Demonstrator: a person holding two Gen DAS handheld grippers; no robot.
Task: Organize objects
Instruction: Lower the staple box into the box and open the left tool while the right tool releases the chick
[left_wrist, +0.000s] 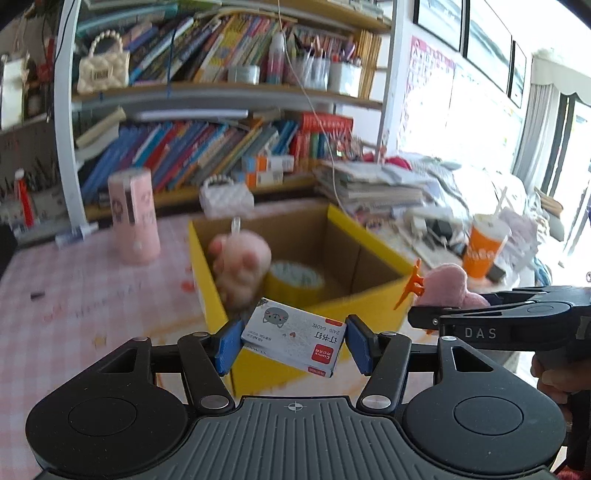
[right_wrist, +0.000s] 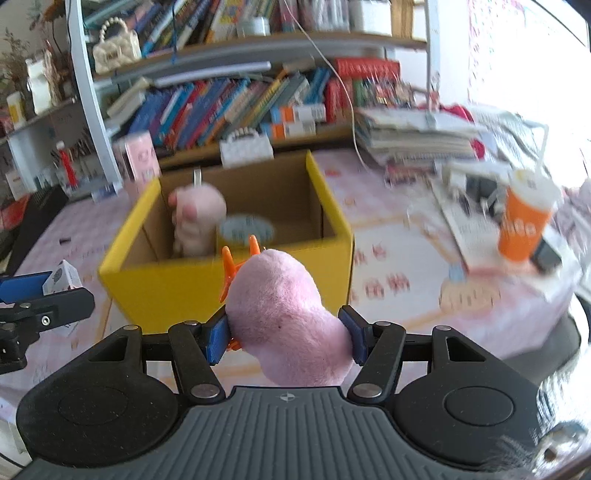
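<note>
staple box (left_wrist: 293, 339) clamped in left gripper (left_wrist: 291, 343), pink plush clip (right_wrist: 286, 317) pinched in right gripper (right_wrist: 284, 338); both held near yellow box (right_wrist: 229, 291), likely for drop-in.

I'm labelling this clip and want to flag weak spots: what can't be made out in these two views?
- Left wrist view: the lower part of the pink plush paw in the yellow box is blurred and hidden behind the box wall.
- Right wrist view: the orange clip is mostly hidden behind the pink plush in the right claw.
- Both views: book spines are too blurred to read.
</note>
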